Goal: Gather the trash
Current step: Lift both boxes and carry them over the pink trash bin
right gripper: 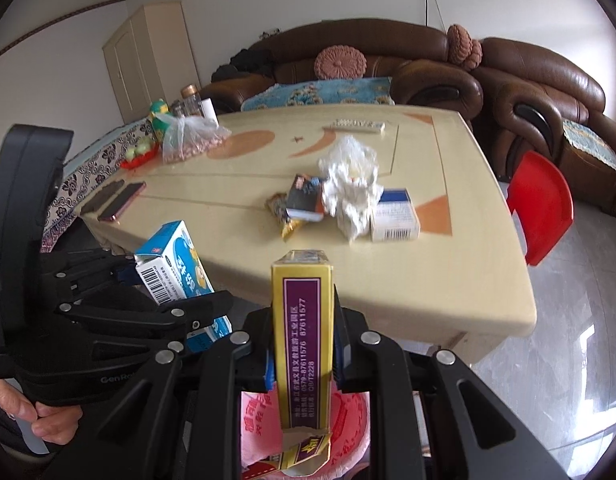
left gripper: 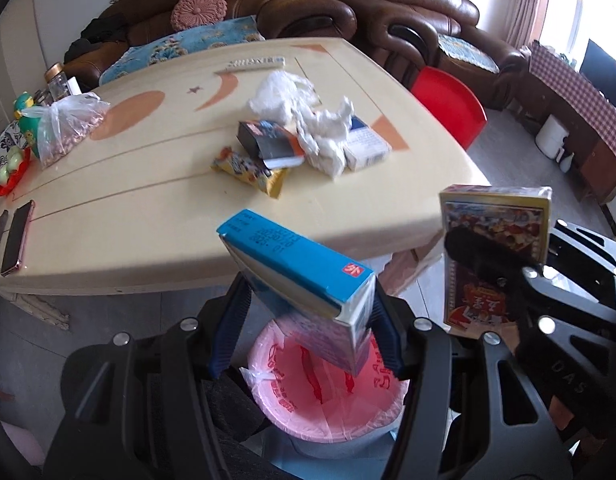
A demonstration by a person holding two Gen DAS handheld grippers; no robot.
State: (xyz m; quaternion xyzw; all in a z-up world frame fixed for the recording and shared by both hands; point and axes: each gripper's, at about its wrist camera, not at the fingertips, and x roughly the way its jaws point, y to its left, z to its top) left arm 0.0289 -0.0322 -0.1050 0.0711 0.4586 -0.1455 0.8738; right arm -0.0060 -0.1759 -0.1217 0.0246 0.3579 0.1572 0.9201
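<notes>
My left gripper (left gripper: 303, 312) is shut on a blue and white box (left gripper: 303, 268), held over a bin lined with a pink bag (left gripper: 328, 396) below the table's front edge. My right gripper (right gripper: 303, 344) is shut on a yellow and purple box (right gripper: 303, 340), also above the pink bag (right gripper: 348, 412). Each box shows in the other view: the yellow box (left gripper: 496, 240) and the blue box (right gripper: 175, 264). More trash lies on the cream table (left gripper: 127, 208): crumpled white tissue (left gripper: 324, 128), a dark box (left gripper: 267, 140), a yellow wrapper (left gripper: 247, 172), a white box (left gripper: 366, 144).
Two phones (left gripper: 15, 240) lie at the table's left edge. A clear bag of nuts (left gripper: 67, 128), jars and a green toy stand at the far left. A red chair (left gripper: 448, 104) and brown sofas (left gripper: 408, 4) are behind the table.
</notes>
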